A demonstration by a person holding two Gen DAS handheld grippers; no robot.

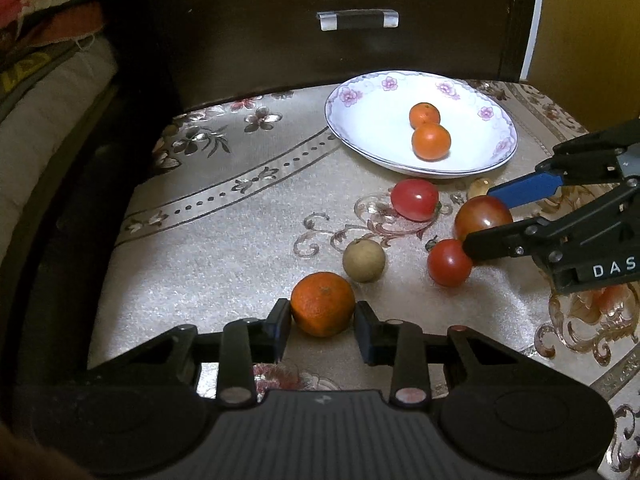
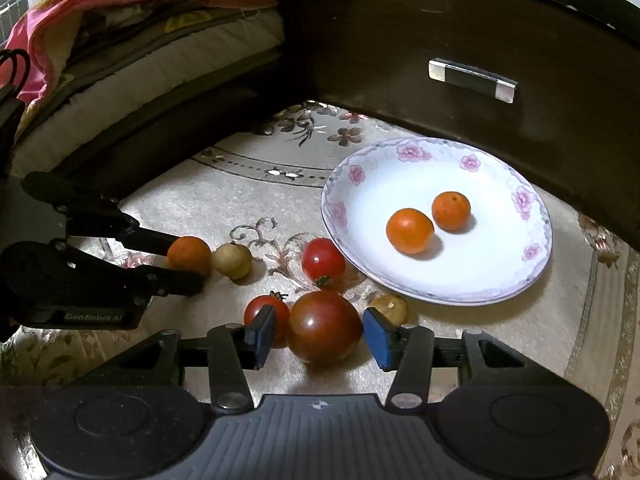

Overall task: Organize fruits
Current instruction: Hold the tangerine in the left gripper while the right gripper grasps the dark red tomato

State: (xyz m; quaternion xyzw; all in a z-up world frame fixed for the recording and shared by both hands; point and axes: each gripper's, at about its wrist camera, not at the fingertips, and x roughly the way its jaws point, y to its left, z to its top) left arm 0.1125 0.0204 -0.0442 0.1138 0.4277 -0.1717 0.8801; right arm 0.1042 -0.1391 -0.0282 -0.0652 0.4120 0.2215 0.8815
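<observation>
Two small round oranges (image 2: 428, 220) already lie side by side in the white floral-rimmed ceramic plate (image 2: 348, 200) at the right of the right wrist view, so sorting looks under way but well short of done. On the beige patterned cloth surface (image 1: 224, 248) remain a third orange (image 1: 322, 305), three tomatoes and two tan round fruits.

The left gripper (image 1: 322, 322) is clenched on that orange at lower centre of its view. The right gripper (image 2: 320, 334) is released, straddling the large dark-red tomato (image 2: 325, 326) without pressing it.

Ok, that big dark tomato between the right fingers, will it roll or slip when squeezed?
The big dark tomato is round and glossy, so it may slip forward from the right gripper. It probably bruises under hard pressure. Nudged, it could roll into the small red tomato beside it.
</observation>
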